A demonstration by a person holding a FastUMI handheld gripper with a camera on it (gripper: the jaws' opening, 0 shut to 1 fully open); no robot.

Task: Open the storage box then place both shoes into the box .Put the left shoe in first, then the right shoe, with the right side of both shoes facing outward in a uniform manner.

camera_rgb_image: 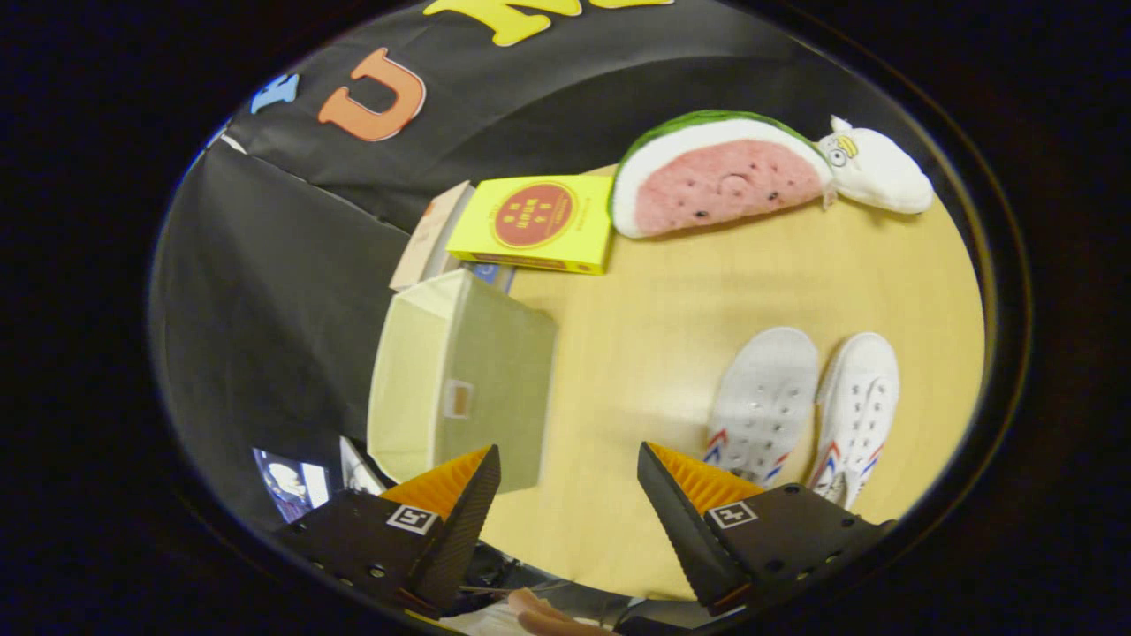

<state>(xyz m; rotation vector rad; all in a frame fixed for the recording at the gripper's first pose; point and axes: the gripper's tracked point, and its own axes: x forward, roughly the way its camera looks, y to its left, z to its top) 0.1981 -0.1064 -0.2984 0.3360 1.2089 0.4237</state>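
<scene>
The tongs (569, 468) hang above the desk (654, 300) with their two fingers (459, 503) wide apart, and nothing is between them but bare desk surface. The box (464, 375), a pale green fabric cube, stands just ahead of the left finger, at the edge of the desk next to the black cloth wall; its top looks closed by a flat lid, and a small tab (458, 398) sits on the side that faces the tongs. The tip of the left finger overlaps the lower corner of the box in the view, but I cannot tell if it touches it. The two shoes (804, 406) are white sneakers with red and blue stripes near one end. They lie side by side on the desk, just ahead of the right finger, almost touching each other, and the striped ends point toward the tongs. The nearer ends are partly hidden behind the right finger. The shoes and the box are well apart, with open desk between them. Beyond the box a yellow carton (535, 223) with a red round mark lies flat, and some thin books or cards (433, 234) are beside it against the wall. Further along the back of the desk a watermelon plush (720, 181) lies, and a small white plush (875, 168) touches its end. Below the fingers a part of a hand (552, 616) shows.
</scene>
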